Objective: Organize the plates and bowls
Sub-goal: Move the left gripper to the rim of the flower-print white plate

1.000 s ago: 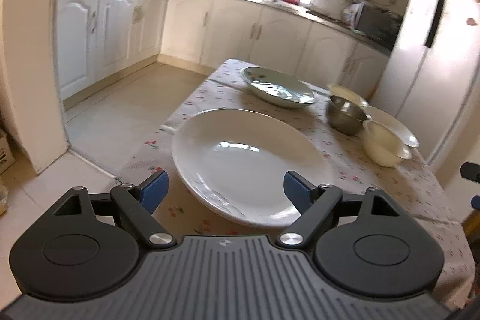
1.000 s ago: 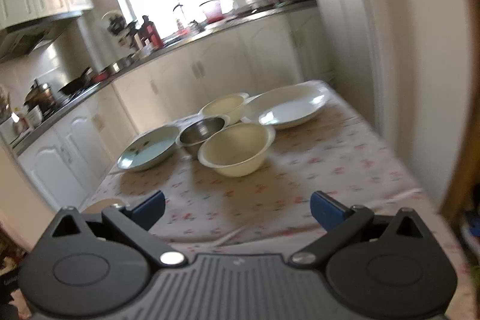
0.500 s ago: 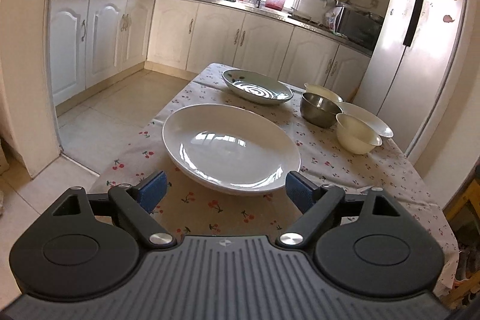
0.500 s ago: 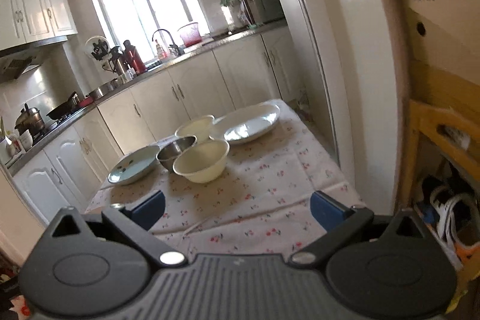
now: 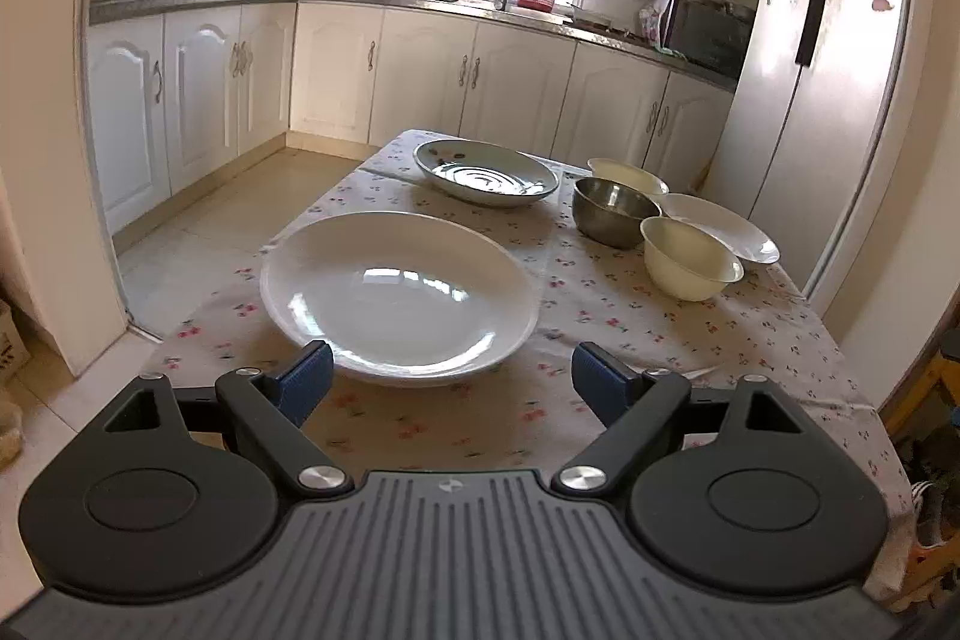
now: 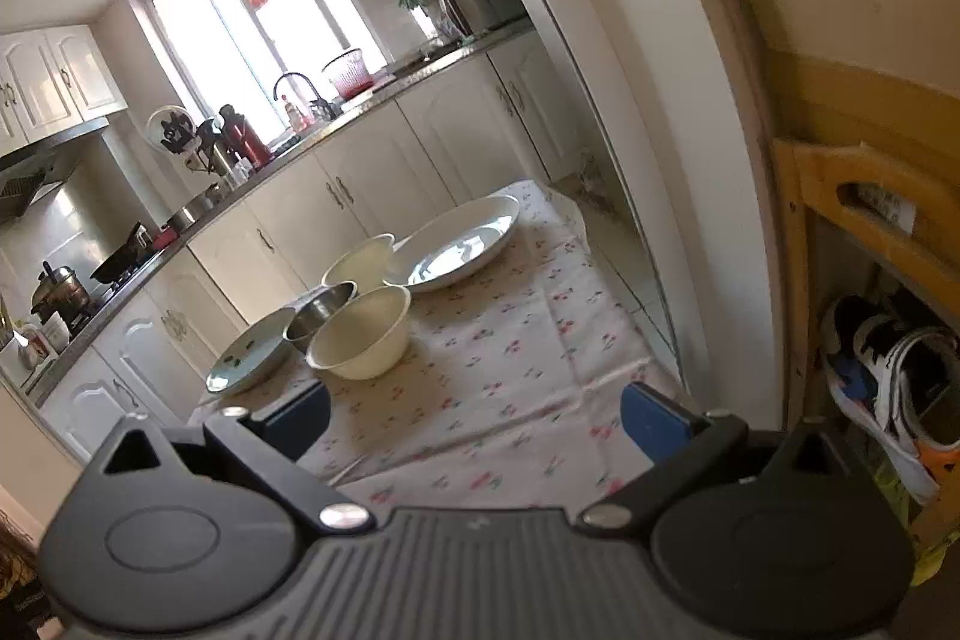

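A large white plate [image 5: 399,295] lies at the near end of the floral-cloth table [image 5: 660,334]. Behind it sit a pale blue patterned plate [image 5: 486,172], a steel bowl [image 5: 612,211], a cream bowl [image 5: 690,259], a second cream bowl [image 5: 627,175] and a smaller white plate [image 5: 717,226]. My left gripper [image 5: 450,385] is open, just short of the large plate's near rim. My right gripper [image 6: 477,421] is open over the table's near edge, well short of the cream bowl [image 6: 363,334], the steel bowl [image 6: 318,313], the blue plate [image 6: 249,355] and the white plate [image 6: 456,250].
A fridge [image 5: 810,70] stands close to the table's right side. White cabinets [image 5: 420,76] and a cluttered counter run along the back. A wall edge [image 6: 690,130] and a wooden shelf with shoes [image 6: 888,370] are at the right. Open floor [image 5: 228,214] lies left of the table.
Both grippers have pulled back from the table and stayed open. The large plate now lies beyond the left fingertips instead of between them. The right view has tilted and now takes in the shoe shelf.
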Demonstrator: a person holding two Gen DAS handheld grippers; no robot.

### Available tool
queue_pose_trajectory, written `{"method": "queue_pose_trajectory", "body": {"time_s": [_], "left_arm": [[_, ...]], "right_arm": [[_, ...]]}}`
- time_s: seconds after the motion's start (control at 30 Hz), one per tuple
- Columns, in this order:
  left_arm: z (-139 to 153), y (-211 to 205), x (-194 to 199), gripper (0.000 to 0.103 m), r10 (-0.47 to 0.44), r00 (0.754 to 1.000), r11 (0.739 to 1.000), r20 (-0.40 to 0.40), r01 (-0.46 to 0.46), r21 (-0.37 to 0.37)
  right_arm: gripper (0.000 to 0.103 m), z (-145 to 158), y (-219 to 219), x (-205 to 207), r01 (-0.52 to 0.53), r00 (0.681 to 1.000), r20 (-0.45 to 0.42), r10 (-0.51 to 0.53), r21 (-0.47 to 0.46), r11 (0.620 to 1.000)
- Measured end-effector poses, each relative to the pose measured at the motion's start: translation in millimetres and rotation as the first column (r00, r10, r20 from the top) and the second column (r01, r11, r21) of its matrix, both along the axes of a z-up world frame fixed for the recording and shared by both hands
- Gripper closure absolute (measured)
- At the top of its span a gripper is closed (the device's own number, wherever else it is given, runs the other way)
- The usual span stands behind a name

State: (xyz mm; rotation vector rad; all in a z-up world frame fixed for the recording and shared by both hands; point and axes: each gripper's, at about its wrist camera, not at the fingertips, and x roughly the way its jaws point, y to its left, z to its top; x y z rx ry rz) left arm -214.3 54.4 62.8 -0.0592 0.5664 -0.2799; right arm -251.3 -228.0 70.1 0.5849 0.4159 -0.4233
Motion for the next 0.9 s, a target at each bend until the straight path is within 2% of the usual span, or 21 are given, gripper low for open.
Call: {"method": "queue_pose_trajectory", "body": {"time_s": [0.2,0.3,0.5,0.67,0.77,0.83,0.9], "left_arm": [[10,-44,22,0.000,-0.072,0.997,0.996,-0.011,0.073,0.043],[22,-78,41,0.000,-0.140,0.990,0.988,-0.010,0.140,0.067],[46,-166,105,0.000,-0.252,0.968,0.965,-0.003,0.251,0.074],[45,-230,166,0.000,-0.303,0.952,0.952,-0.028,0.304,0.034],[34,-263,201,0.008,-0.312,0.948,0.948,-0.061,0.315,0.044],[21,-282,222,0.021,-0.306,0.947,0.948,-0.100,0.313,0.063],[10,-295,242,0.026,-0.302,0.944,0.948,-0.135,0.312,0.066]], "right_arm": [[0.001,-13,-21,15,-0.011,1.000,-0.015,0.012,0.019,1.000],[0.001,-19,-37,31,-0.010,0.999,-0.030,0.012,0.068,0.998],[0.001,-29,-89,71,-0.003,1.000,0.000,0.003,0.184,0.983],[0.001,-26,-123,114,-0.038,0.997,0.071,0.026,0.175,0.984],[0.001,-27,-134,144,-0.074,0.994,0.097,0.060,0.146,0.987],[0.001,-31,-143,163,-0.088,0.992,0.107,0.073,0.142,0.986],[0.002,-35,-153,177,-0.094,0.990,0.119,0.076,0.154,0.984]]}}
